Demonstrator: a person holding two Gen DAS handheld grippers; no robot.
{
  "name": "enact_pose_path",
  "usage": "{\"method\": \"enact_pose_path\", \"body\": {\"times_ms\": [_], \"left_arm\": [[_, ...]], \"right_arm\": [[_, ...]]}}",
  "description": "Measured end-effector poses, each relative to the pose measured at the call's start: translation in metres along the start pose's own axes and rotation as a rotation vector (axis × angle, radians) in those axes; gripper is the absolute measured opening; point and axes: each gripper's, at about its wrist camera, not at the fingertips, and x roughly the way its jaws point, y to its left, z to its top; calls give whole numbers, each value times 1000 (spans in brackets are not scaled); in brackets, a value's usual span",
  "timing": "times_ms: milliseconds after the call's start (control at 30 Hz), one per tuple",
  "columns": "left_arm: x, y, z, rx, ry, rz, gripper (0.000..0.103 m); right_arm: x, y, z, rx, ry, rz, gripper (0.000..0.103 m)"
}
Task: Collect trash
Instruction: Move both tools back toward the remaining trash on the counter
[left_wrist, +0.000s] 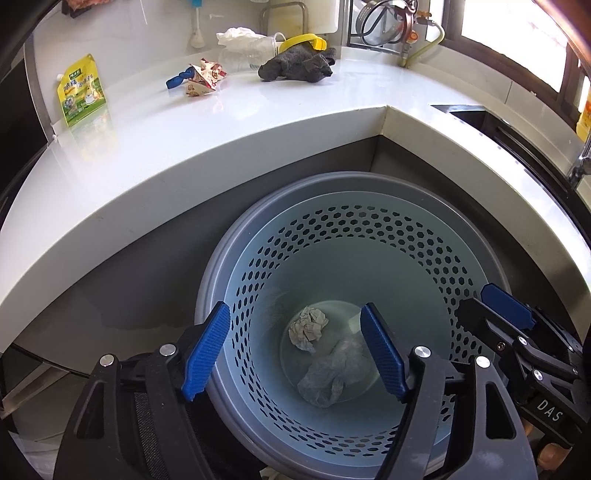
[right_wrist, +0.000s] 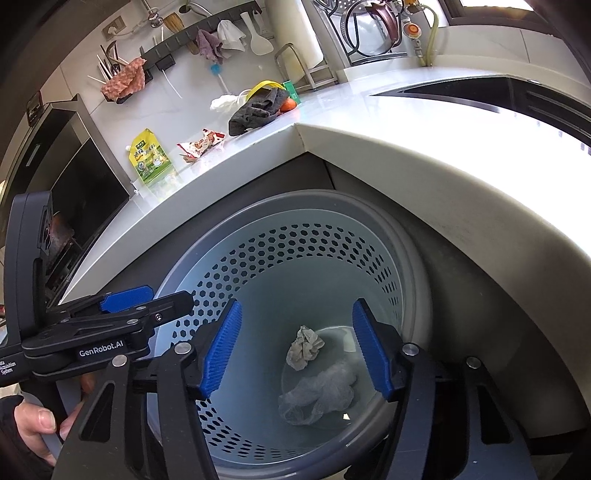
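Hovering grippers agape — trash bin (left_wrist: 229, 258) below.

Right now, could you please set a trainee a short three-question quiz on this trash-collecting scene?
1. True or false: both tools hold trash.
2. How many pieces lie in the bin?
3. Which wrapper on the counter lies nearest the grey cloth: A yellow pouch, B red-and-white wrapper?

Key:
1. False: left tool and right tool are open and empty.
2. Two: crumpled paper, clear plastic.
3. B.
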Motion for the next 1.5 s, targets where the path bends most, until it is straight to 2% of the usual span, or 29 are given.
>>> {"method": "enact_pose_path", "body": {"times_ms": [367,567,733,933,1067,1333,1500], "left_arm": [[-5,9,2,-16,-17,-18,75],[-21,27,11,-41,-63,-13,78],[-37,49,25,-73,-114,-14,82],[-48,75,61,-82,-192,17,86],[-48,95,92,-93,-237,43,87],[-33,127,164,-118,-276,49,90],[-8,135,197,-134,-261,67,90]], "right_arm": [[1,3,-1,-19,-4,-14,63],[0,14,0,-61,3,-32,64],[-10,35,15,-98,-22,-11,64],[-14,66,57,-170,-64,-42,67],[-8,78,95,-188,-90,-25,67],[23,85,186,-255,-113,-61,67],[61,79,233,-281,-92,-82,68]]}}
